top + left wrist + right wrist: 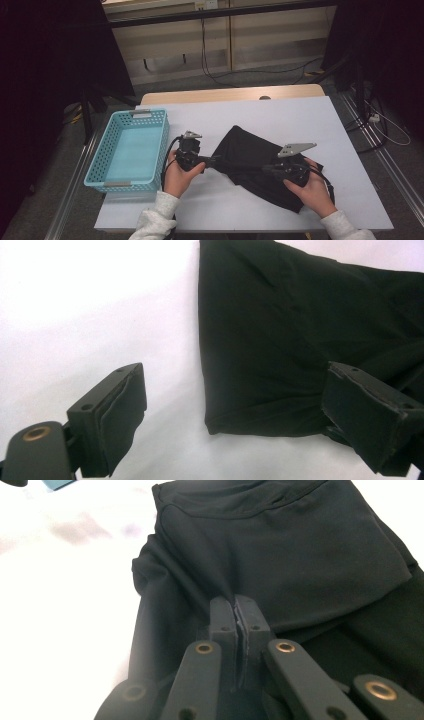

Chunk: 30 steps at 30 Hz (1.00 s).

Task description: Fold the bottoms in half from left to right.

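Clearly, the right gripper [235,611] is clamped shut on a pinched fold of the black garment [255,162], its two jaws pressed together with the cloth caught between them. The left gripper [235,415] is held open: one jaw is seen over the bare white tabletop [300,120], the other over the cloth, so that the garment's nearest corner lies between the jaws without being pressed.

Seen from the garment, the left gripper [200,162] is placed at its end toward the basket, and the right gripper [280,169] at the opposite end, close to the person's side of the table. The garment's long axis is laid slantwise, from its far corner down to its near one by the right hand [312,192].

The blue basket [127,150] is set beyond the garment's left end, just past the left hand [177,175], apart from the cloth. Judged from this, the left gripper is the nearer one to the basket, and its corner is not yet gripped.
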Available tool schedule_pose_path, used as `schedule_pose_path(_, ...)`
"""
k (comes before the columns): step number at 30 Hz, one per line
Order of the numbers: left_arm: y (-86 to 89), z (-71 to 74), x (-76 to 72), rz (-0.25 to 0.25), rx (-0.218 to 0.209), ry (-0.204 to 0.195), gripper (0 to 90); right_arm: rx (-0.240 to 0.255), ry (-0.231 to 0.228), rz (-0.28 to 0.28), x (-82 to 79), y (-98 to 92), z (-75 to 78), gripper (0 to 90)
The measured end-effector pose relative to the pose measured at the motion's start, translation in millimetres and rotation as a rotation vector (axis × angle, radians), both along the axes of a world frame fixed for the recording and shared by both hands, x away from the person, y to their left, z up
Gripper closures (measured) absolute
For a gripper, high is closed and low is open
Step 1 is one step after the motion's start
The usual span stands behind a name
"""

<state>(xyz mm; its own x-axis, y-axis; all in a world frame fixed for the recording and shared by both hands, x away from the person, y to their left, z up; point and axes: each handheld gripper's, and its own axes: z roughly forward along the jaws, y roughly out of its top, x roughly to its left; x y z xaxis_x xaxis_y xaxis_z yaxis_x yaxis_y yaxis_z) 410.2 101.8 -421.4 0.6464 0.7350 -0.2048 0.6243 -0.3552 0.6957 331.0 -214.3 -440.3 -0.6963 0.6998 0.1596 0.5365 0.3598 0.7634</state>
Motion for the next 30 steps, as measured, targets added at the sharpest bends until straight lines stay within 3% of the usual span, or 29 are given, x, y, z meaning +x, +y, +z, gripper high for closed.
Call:
schedule_pose_path(14,-4.4,2.3,1.6,0.005,-0.014,-0.004,11.3,0.014,-0.030,-0.014,-4.9,-7.4,9.9,88.0)
schedule_pose_path(30,-5.9,-0.4,2.0,0.002,-0.004,0.014,12.8,-0.016,-0.028,0.005,-12.6,-9.8,12.0,88.0)
